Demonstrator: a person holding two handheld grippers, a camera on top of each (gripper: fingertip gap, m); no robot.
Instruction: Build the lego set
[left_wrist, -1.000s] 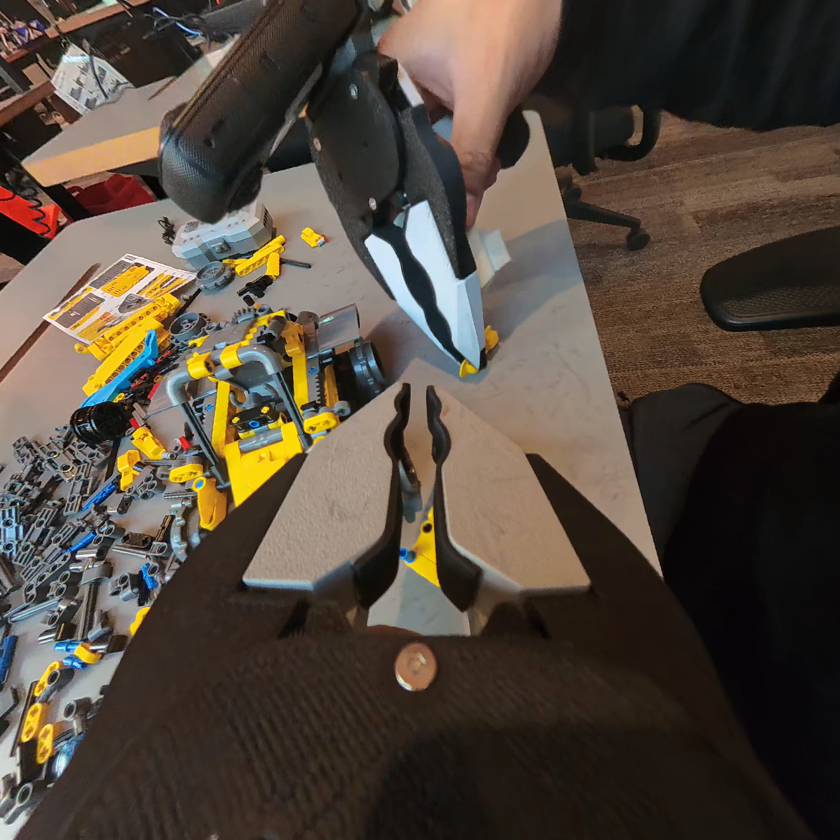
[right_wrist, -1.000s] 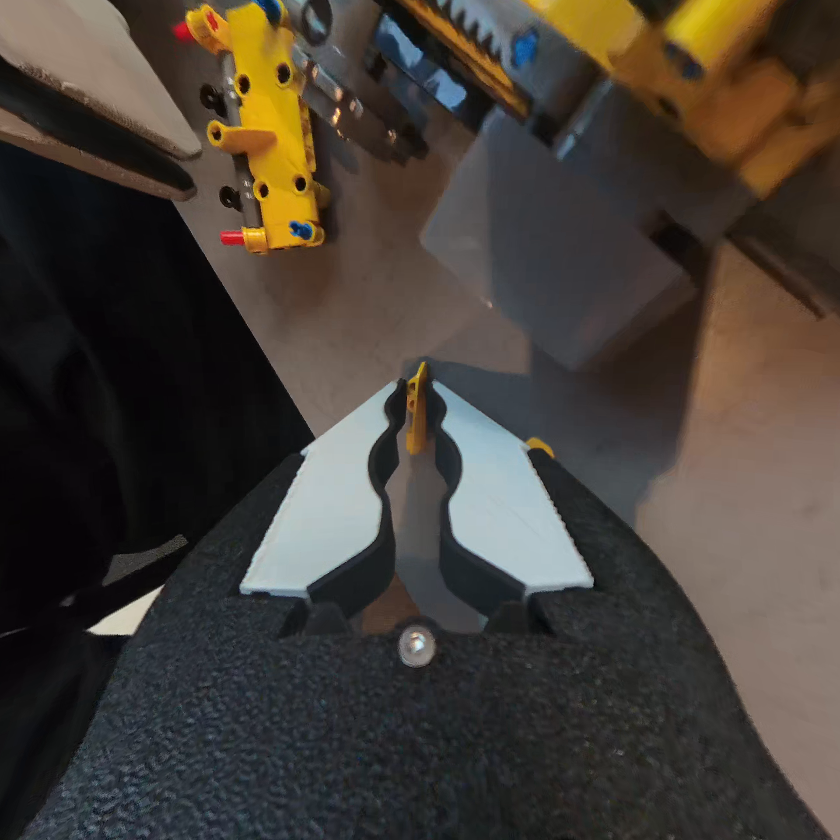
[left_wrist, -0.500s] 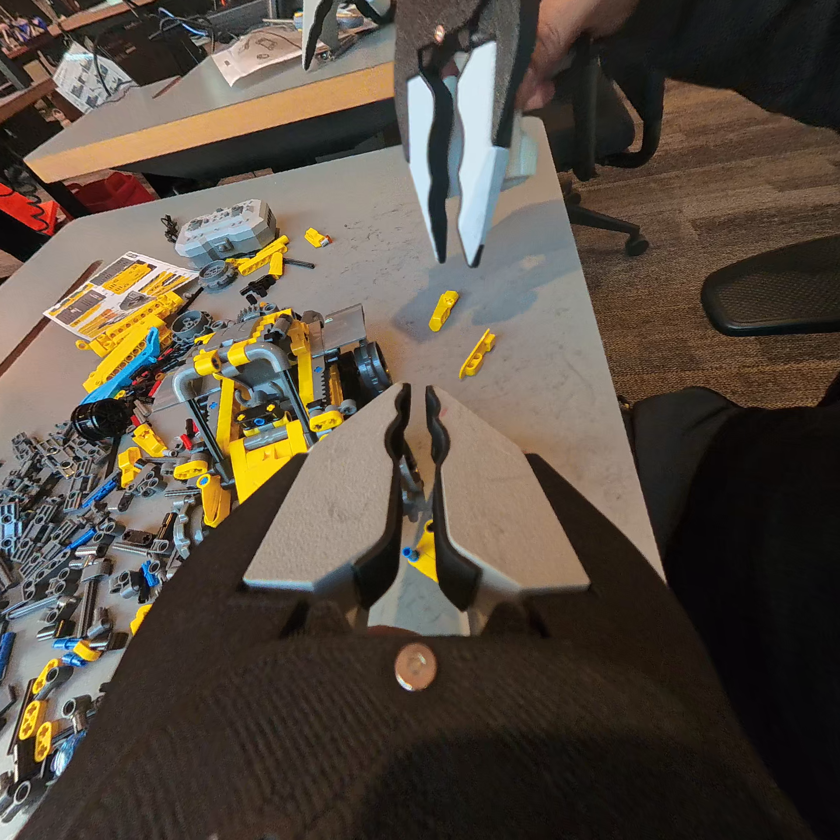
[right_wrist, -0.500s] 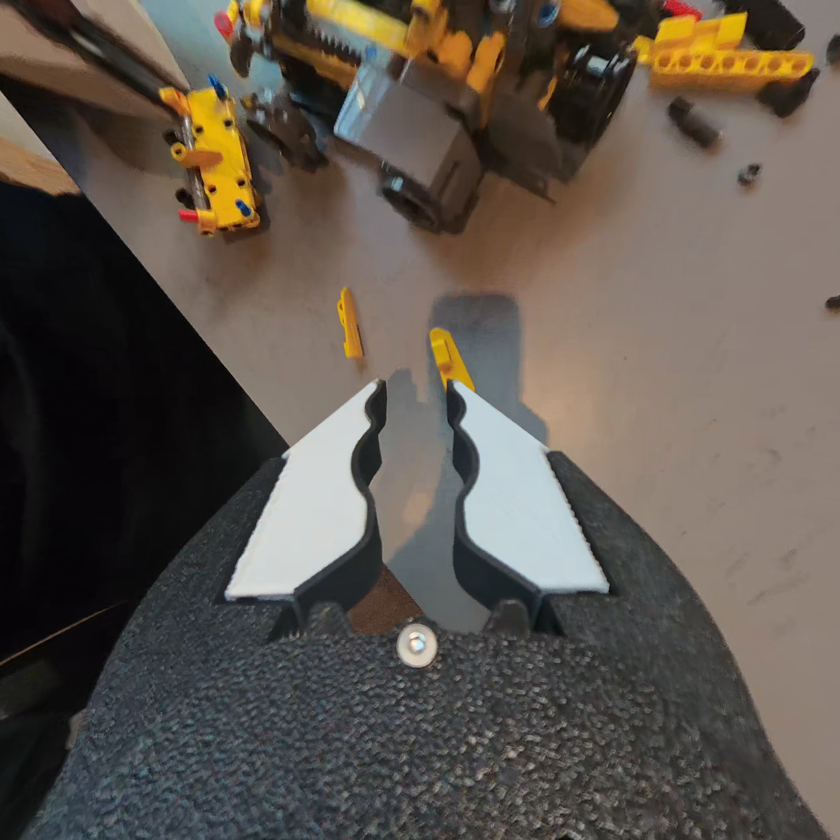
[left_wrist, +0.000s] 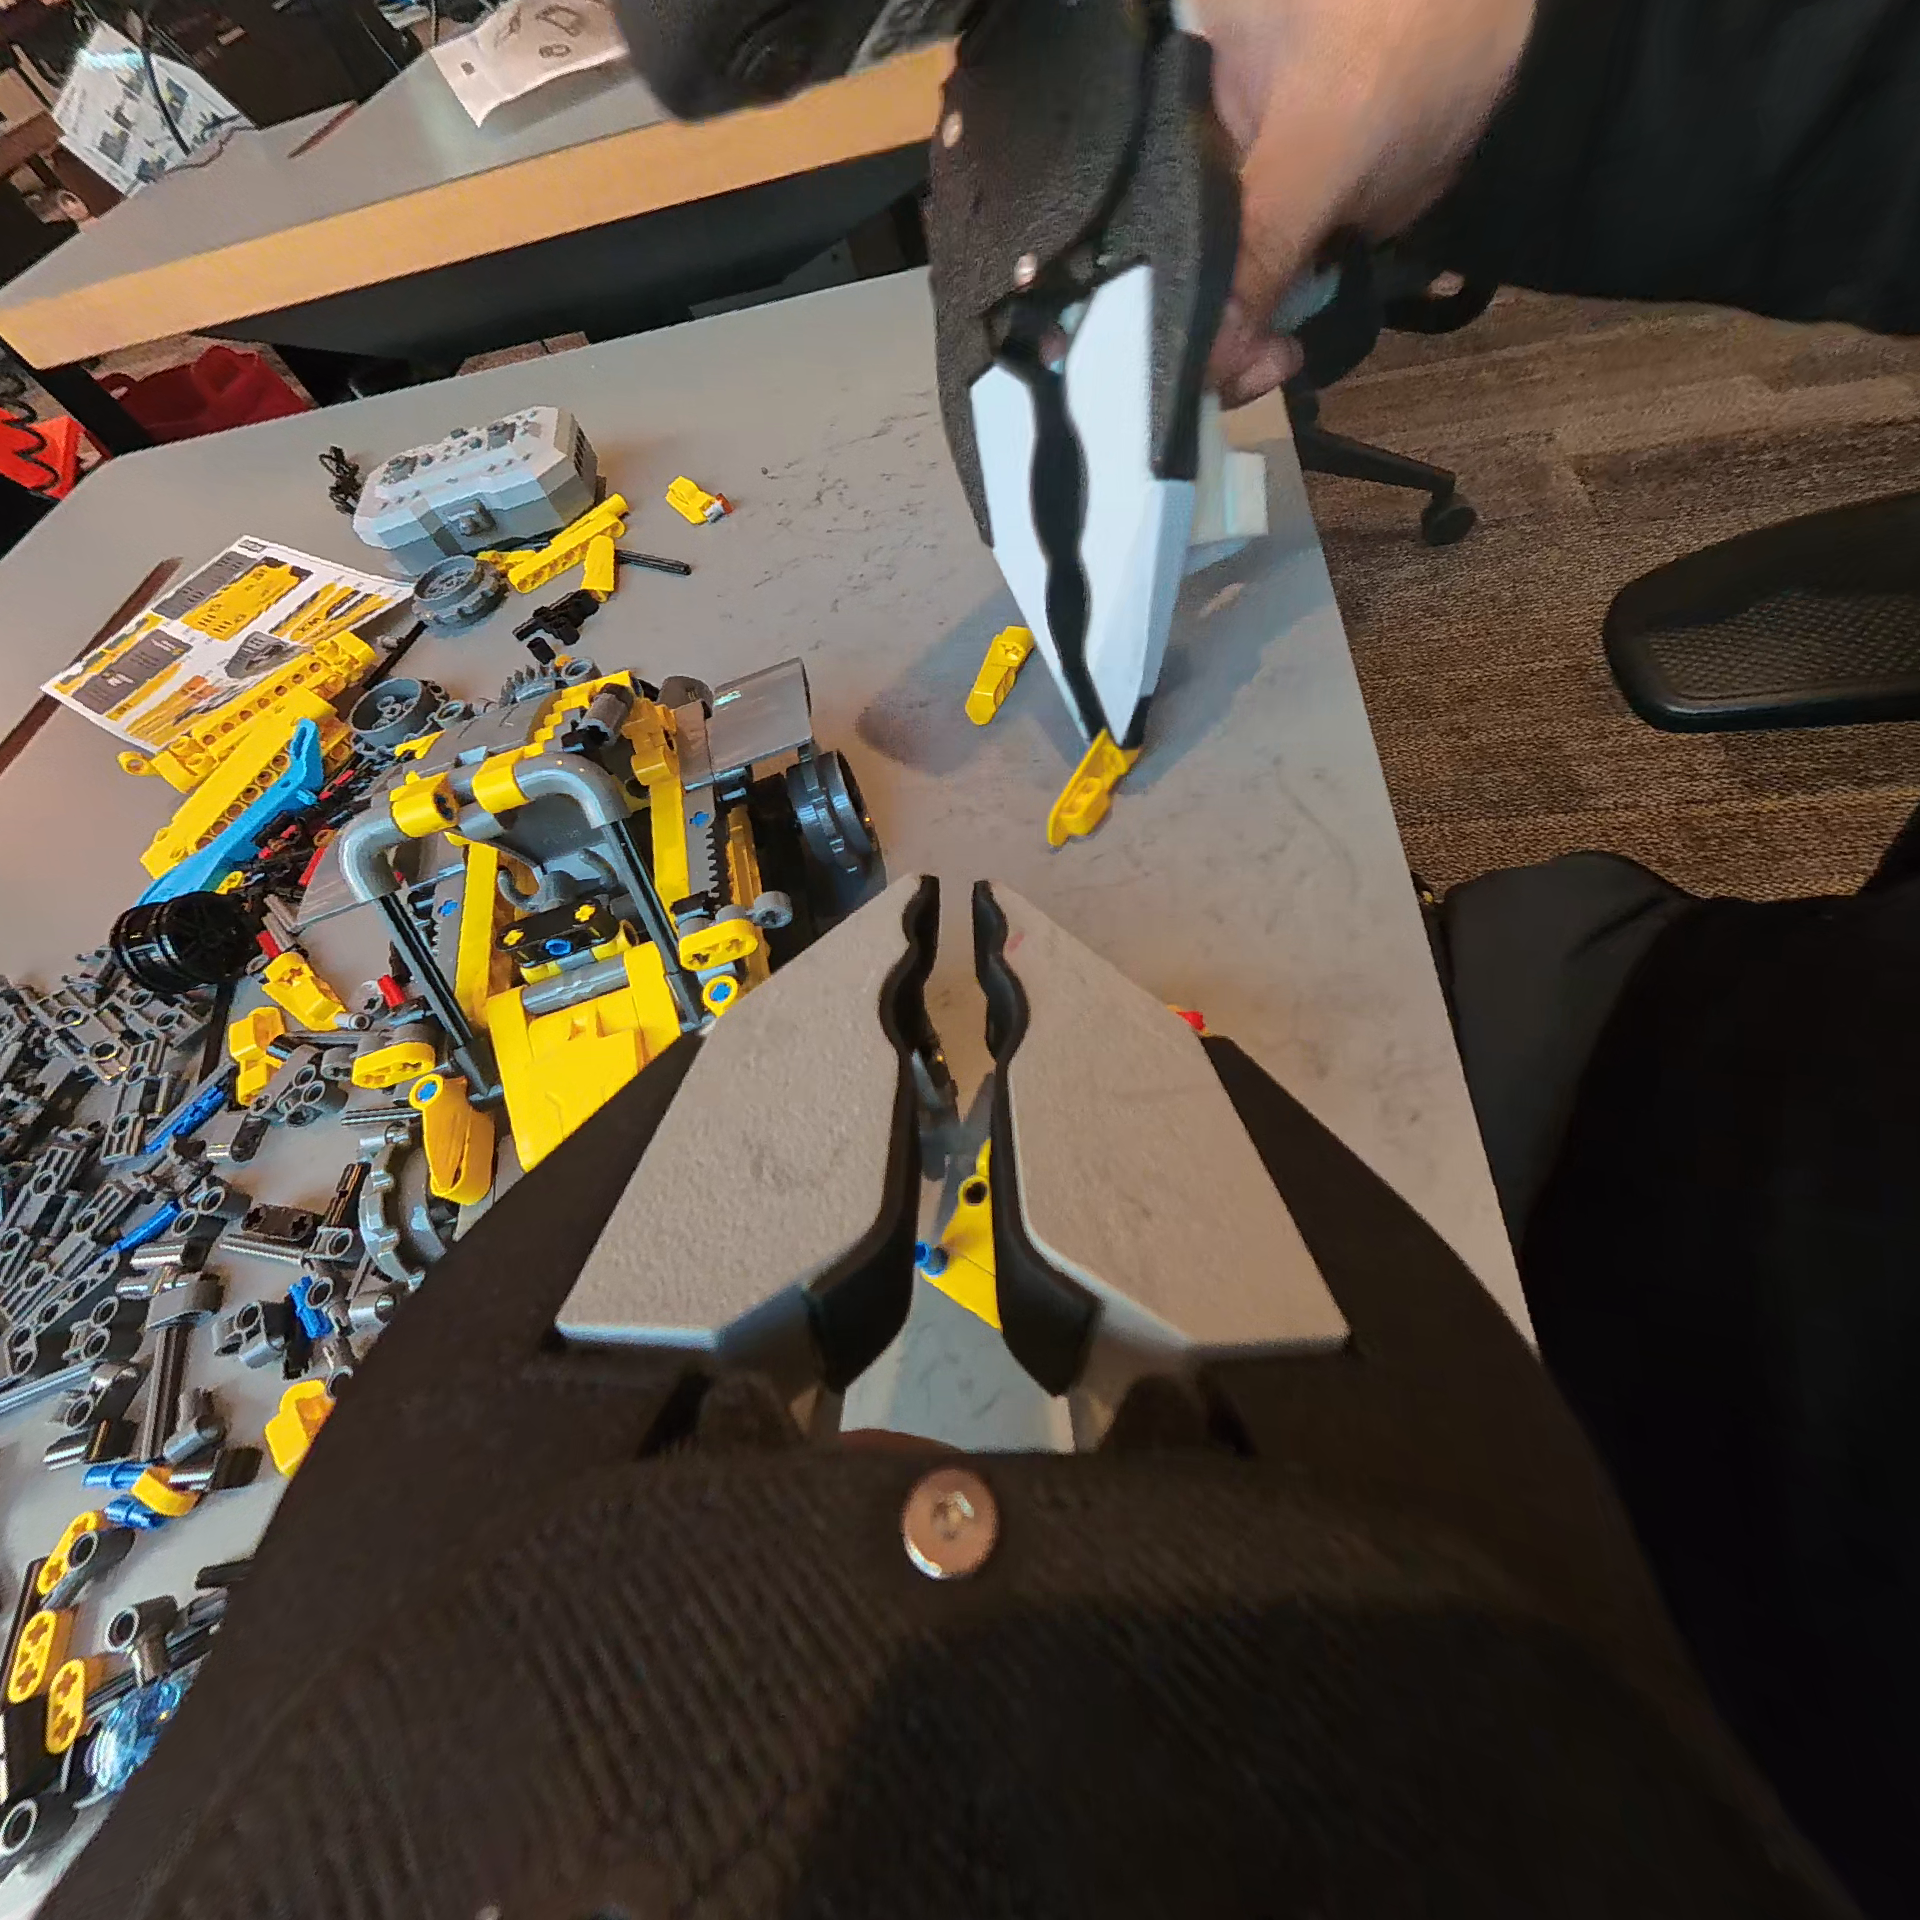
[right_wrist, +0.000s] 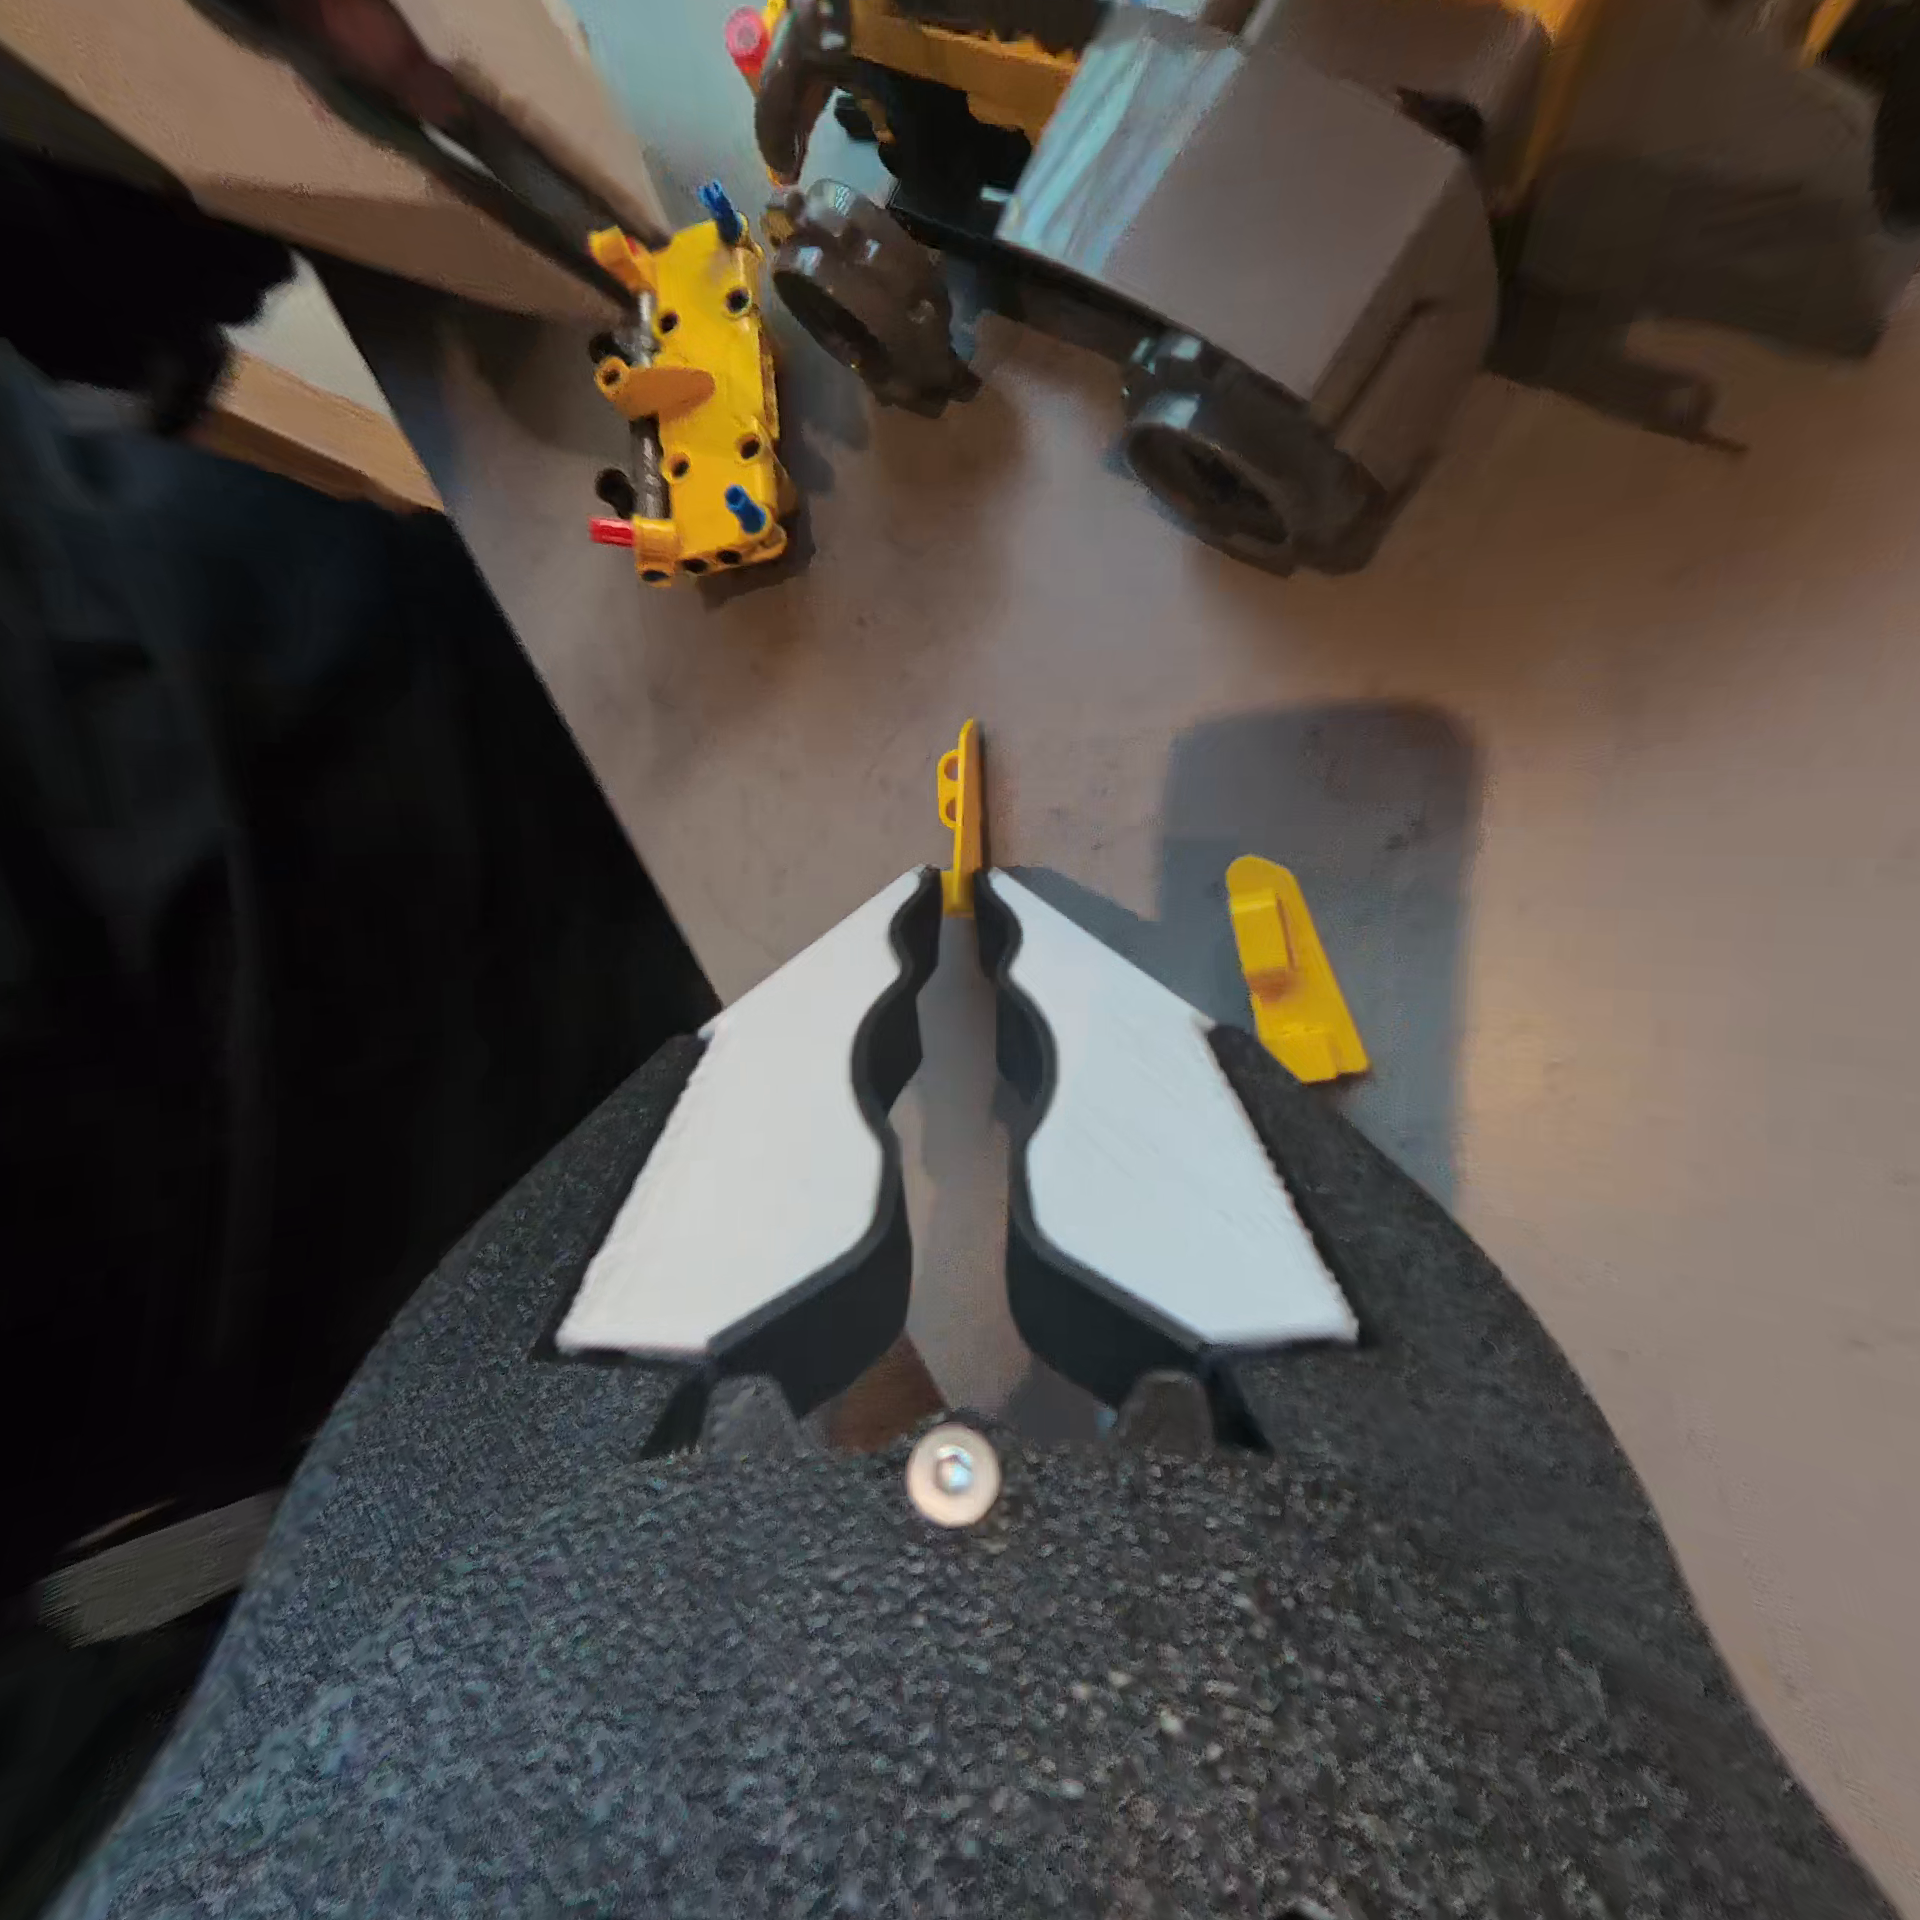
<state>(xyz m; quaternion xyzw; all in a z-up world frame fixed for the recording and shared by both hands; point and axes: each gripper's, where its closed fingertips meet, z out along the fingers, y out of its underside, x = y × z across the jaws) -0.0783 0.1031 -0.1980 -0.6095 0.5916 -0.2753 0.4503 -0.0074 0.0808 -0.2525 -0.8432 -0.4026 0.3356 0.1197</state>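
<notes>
Right hand-held gripper (right_wrist: 958, 891) pinches thin yellow piece (right_wrist: 961, 805).

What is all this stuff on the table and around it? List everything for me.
small yellow panel piece: one, yellow, standing on edge, pinched at the right gripper's tips
second yellow panel piece: one, yellow, flat on the table beside it
yellow block assembly: one, yellow with blue and red pins, under the left gripper
half-built vehicle model: one, yellow and grey, mid-table
loose parts: many, grey, blue and yellow, left side
booklet: one, printed, far left
grey box unit: one, far side
table: one, grey
office chairs: two, black, on carpet
left gripper: grey fingers, narrowly parted
right gripper: white fingers
hand: one, holding the right gripper
</notes>
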